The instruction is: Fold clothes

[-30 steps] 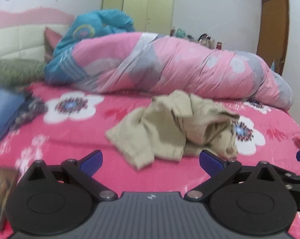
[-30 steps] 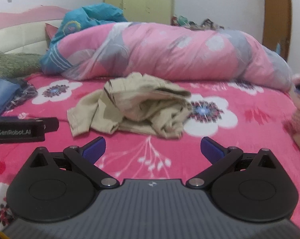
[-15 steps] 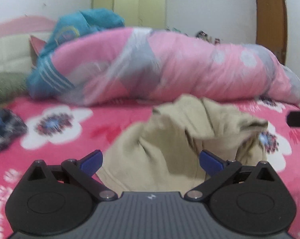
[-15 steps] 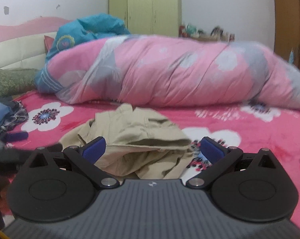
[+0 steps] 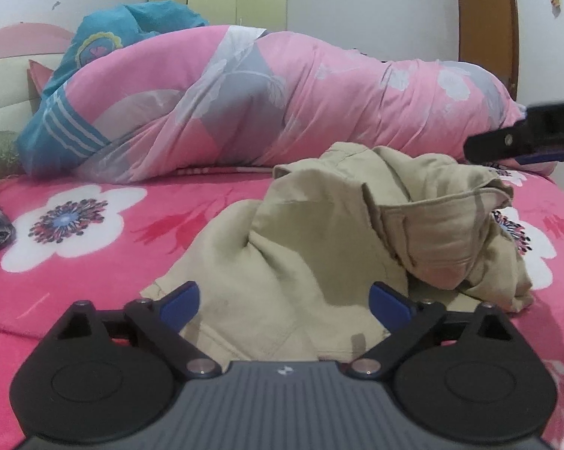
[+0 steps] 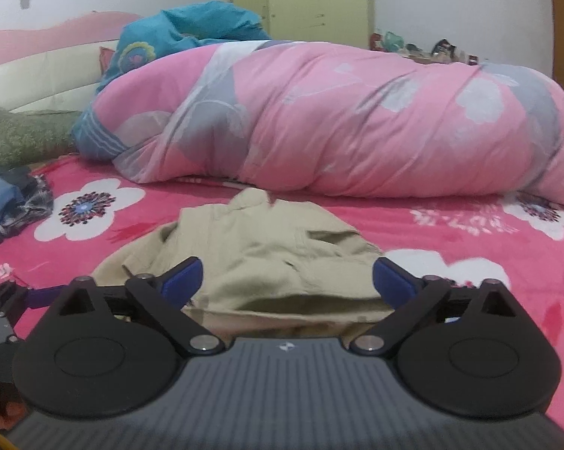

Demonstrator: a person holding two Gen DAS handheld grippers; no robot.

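Two hand-held grippers are hovering low over a crumpled beige garment [image 5: 319, 247] lying in a heap on a bed covered by a bright pink flowered sheet [image 5: 75, 225]. The left hand-held gripper [image 5: 283, 302] is sitting with its blue-tipped fingers spread wide apart, the near edge of the garment lying between them with nothing clamped. The right hand-held gripper [image 6: 287, 281] is likewise standing with its fingers spread apart, framing the near folds of the same beige garment [image 6: 267, 258] without gripping them; part of it is also showing at the right edge of the left wrist view, above the far side of the heap. Behind the garment, a bulky pink and grey floral quilt [image 5: 282, 101] is stretching across the bed, with a crumpled teal blanket [image 6: 192, 33] piled at its left end against a cream padded headboard [image 6: 49, 75]. A green pillow [image 6: 27, 135] and a small pile of dark and denim clothes [image 6: 12, 198] are resting at the left of the bed, well apart from the beige garment. A pale green wardrobe [image 6: 300, 0] is standing against the back wall
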